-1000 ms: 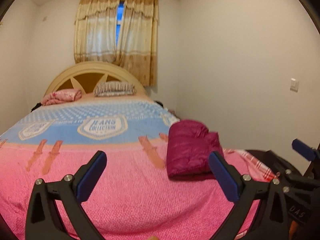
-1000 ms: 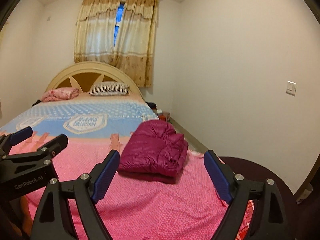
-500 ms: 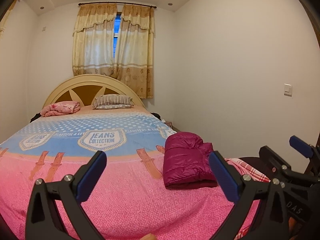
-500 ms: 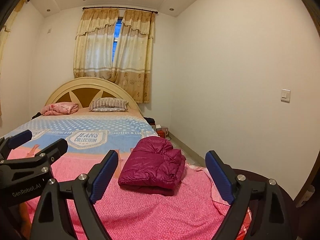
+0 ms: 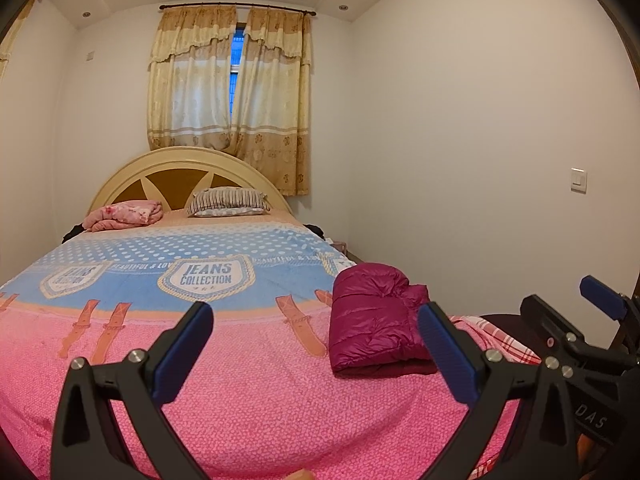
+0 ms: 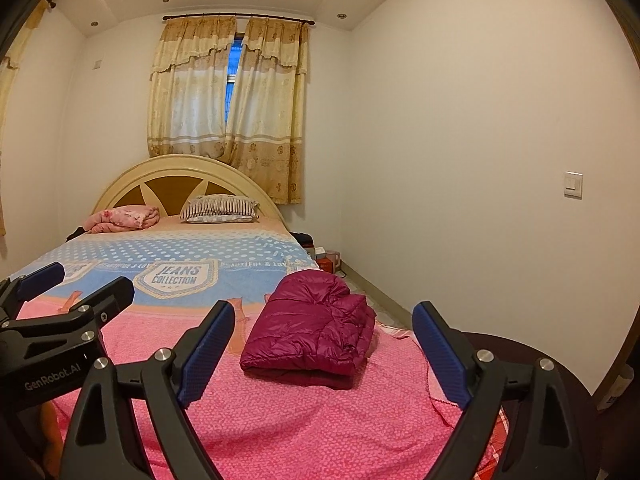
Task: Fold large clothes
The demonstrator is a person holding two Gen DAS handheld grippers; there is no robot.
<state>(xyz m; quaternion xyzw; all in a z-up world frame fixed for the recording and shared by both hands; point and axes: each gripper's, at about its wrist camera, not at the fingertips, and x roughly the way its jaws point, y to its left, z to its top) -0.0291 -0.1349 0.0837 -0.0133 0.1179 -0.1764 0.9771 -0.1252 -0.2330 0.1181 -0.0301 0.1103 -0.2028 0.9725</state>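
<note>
Floor along the wall shows only in the right wrist view, where a few small boxes (image 6: 325, 259) sit by the far bedside; the left wrist view hides that strip behind the bed (image 5: 248, 408) and catches just a sliver of a mug-like thing there, too small to tell. Each camera also sees the other tool: the right gripper (image 5: 592, 320) pokes in at the left view's right edge, and the left gripper (image 6: 60, 292), its black body lettered "GenRobot.AI", sits at the right view's left edge. Both tools stand wide apart at the jaws, with nothing between the ribbed blue pads (image 6: 208, 352) — they hang above the near end of the bed, touching no cloth. The bedspread is a nubbly pink weave near the camera, turning to blue with white dots and a "JEANS COLLECTION" badge (image 5: 206, 276) farther up. The jacket (image 6: 310, 330) is a glossy magenta puffer, quilted in soft ridges, folded into a thick squarish bundle — it lies on the pink part toward the bed's right edge, ahead of the right gripper. A striped pillow (image 5: 228, 202) and a rumpled pink floral blanket (image 5: 126, 214) rest against the arched cream headboard (image 5: 176, 164). Gathered yellow curtains (image 6: 228, 100) hang behind it.
</note>
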